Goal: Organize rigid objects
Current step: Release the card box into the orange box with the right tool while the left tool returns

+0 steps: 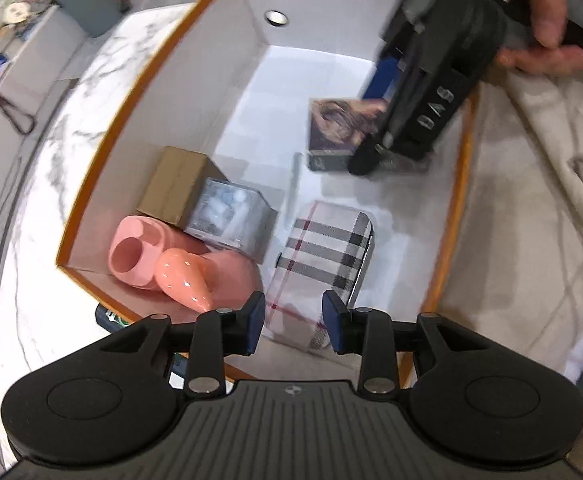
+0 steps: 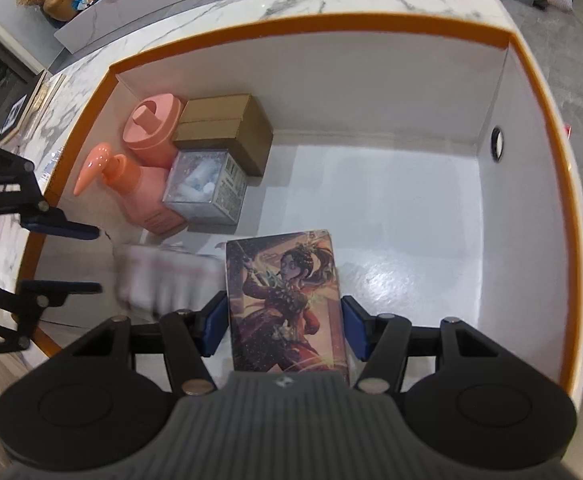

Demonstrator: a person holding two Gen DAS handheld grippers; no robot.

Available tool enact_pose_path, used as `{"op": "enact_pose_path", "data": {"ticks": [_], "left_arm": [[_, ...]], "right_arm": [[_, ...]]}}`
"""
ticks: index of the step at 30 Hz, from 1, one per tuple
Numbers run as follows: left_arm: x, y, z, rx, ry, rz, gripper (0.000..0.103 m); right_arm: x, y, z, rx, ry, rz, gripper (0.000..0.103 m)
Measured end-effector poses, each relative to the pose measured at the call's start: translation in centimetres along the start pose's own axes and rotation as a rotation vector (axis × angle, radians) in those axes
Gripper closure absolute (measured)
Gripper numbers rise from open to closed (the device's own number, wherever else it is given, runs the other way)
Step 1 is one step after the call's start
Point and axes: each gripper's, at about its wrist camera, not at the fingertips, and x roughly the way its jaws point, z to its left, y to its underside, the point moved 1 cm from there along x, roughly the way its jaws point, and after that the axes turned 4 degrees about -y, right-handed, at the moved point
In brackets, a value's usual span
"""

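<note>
A white storage box with an orange rim (image 1: 103, 136) (image 2: 331, 26) sits on a marble counter. In its corner are a brown carton (image 1: 175, 184) (image 2: 227, 128), a clear plastic box (image 1: 231, 216) (image 2: 203, 188), a pink pump bottle (image 1: 187, 276) (image 2: 131, 184) and a pink cup (image 1: 135, 252) (image 2: 151, 128). A plaid case (image 1: 323, 264) lies on the box floor just beyond my left gripper (image 1: 295, 316), whose pads stand apart from it; the right wrist view shows the case (image 2: 163, 280) blurred. My right gripper (image 2: 285, 320) is shut on an illustrated card box (image 2: 287, 304) (image 1: 335, 124), low inside the storage box.
A beige cloth (image 1: 531, 200) lies beside the storage box. A person's hand (image 1: 551, 8) holds the right gripper's handle. A grey bin (image 1: 87, 0) and clutter stand beyond the counter. The storage box's far right floor (image 2: 391, 200) is bare white.
</note>
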Motion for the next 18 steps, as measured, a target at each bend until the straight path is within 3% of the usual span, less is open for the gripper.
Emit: {"op": "enact_pose_path", "data": {"ticks": [3, 6, 13, 18], "left_arm": [[-0.5, 0.4, 0.6, -0.088, -0.037, -0.035, 0.062], [-1.4, 1.3, 1.4, -0.199, -0.070, -0.093, 0.062], [-5.4, 4.2, 3.5, -0.496, -0.131, -0.334, 0.062], [-5.7, 6.4, 5.1, -0.669, -0.131, -0.401, 0.062]], "right_arm": [[0.4, 0.0, 0.1, 0.024, -0.014, 0.018, 0.044], [1.1, -0.2, 0.2, 0.048, 0.028, 0.053, 0.044], [2.2, -0.6, 0.8, 0.096, 0.053, 0.114, 0.044], [2.5, -1.1, 1.3, 0.087, 0.077, 0.131, 0.044]]}}
